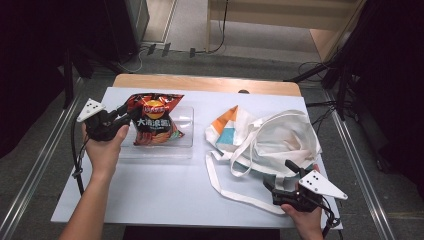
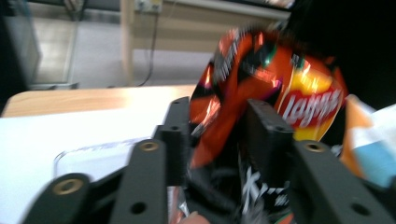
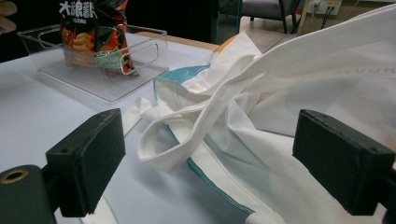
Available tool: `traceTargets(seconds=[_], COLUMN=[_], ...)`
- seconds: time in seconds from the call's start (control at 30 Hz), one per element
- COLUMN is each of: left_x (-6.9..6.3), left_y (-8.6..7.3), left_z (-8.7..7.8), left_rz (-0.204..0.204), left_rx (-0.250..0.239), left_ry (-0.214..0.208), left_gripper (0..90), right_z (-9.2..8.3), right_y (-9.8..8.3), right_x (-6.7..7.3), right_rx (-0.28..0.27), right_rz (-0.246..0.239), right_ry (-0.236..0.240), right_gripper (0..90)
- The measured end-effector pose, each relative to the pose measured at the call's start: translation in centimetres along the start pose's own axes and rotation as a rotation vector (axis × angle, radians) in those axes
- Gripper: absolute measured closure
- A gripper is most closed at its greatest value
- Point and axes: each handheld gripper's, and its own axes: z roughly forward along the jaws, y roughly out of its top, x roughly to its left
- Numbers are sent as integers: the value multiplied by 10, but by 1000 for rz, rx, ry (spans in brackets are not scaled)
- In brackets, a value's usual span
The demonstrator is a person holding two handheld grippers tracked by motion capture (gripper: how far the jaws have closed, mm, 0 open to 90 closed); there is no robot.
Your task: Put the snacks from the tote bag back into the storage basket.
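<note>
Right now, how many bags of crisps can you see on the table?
1. The crisp bag stands in the clear tray on the table's left side, between the left gripper's jaws. The tote bag could hide others.

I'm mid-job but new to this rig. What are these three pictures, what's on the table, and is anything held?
There is no robot arm here: a person holds a two-jaw tool in each hand. The high view looks down on the table from the person's side. The other two come from cameras riding on each tool, looking along its black jaws.

On the white-covered table sit a clear plastic bin and a white tote bag with long straps.

The left gripper has an orange bag of chips between its jaws, standing in the bin; the picture is too blurred to tell whether the pads press it.

The right gripper is open and holds nothing. In its own view a strap loop lies between the jaws.
</note>
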Motion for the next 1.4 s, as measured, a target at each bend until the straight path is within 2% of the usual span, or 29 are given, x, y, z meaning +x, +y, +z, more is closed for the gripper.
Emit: traceTargets(seconds=[0.1, 0.17, 0.23, 0.37, 0.43, 0.57, 0.63, 0.7, 0.8, 0.97, 1.1, 1.4], left_x=[1, 3, 2, 0, -3, -6, -6, -6, -6, -6, -9, -14], left_y=[-9, -16, -23, -30, -31, -33, -34, -37, -40, -40, -41, -51], left_z=[5, 6, 6, 6, 7, 10, 10, 8, 2, -13, -22, -35], left_rz=[-9, -29, -33, -17, -13, -18, -29, -32, -38, -68, -43, -33], left_rx=[46, 59, 71, 95, 88, 83, 92, 98, 92, 42, 41, 60], left_ry=[36, 30, 29, 27, 51, 73, 64, 62, 46, 9, 14, 35], left_gripper=[501, 452, 447, 545, 592, 614, 575, 487, 436, 349, 278, 168], right_z=[0, 0, 0, 1, 2, 3, 3, 2, 0, 0, 0, 0], right_y=[0, 0, 0, -1, -1, 0, 0, -1, -1, -1, -1, -2], right_x=[0, 0, 0, 0, 0, 2, 2, 1, -1, -3, -3, -5], right_rx=[-1, 1, 2, 4, 6, 9, 9, 7, 7, 4, 4, 7], right_rz=[-2, -1, -1, 1, -1, -5, -6, -3, 2, 2, 0, 5], right_ry=[1, 0, 0, -2, -2, 0, 0, -3, -7, -11, -11, -16], right_gripper=[93, 93, 93, 95, 95, 96, 95, 95, 96, 96, 95, 95])
